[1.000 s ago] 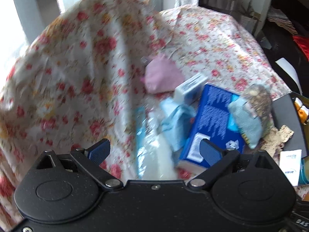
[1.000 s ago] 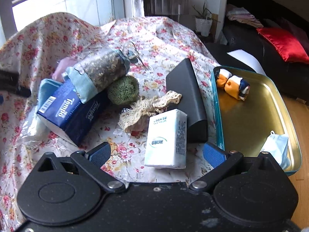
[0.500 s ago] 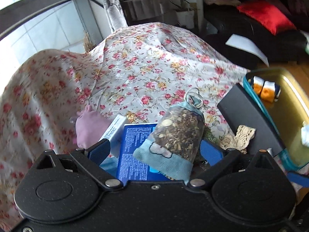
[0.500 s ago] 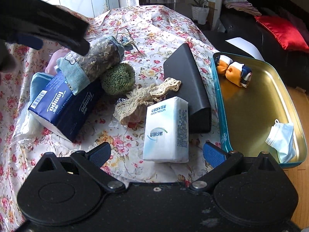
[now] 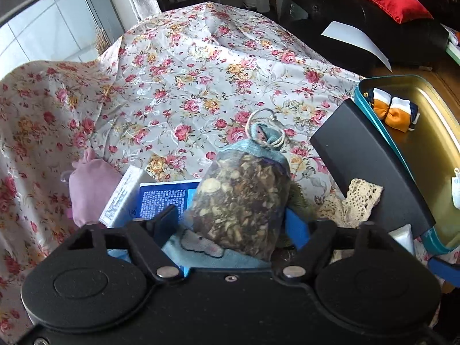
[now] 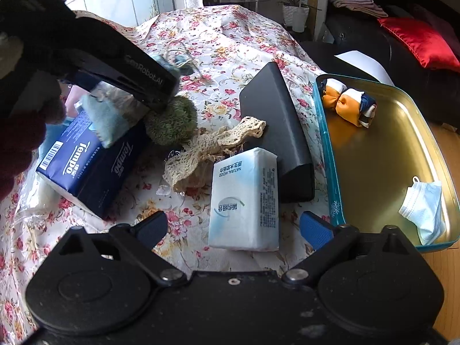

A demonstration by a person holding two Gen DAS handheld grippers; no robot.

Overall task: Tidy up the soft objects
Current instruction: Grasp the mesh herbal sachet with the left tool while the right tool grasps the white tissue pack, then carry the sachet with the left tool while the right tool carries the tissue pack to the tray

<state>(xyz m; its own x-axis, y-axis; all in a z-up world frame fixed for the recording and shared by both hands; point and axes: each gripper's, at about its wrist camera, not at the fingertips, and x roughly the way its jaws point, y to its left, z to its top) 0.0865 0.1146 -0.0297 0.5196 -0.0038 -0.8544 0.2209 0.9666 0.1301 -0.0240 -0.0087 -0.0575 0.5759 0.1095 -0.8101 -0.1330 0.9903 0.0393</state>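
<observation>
Sachet (image 5: 241, 201) between closing left gripper (image 5: 234, 224)

Left gripper (image 5: 234, 224): points steeply down, jaws closing around a sachet (image 5: 241, 198), blue pads at both its sides
Left gripper, seen from the right wrist (image 6: 135, 95): black body reaches in from the upper left
Right gripper (image 6: 233, 227): points steeply down, jaws wide but closing, no pad touching anything
</observation>
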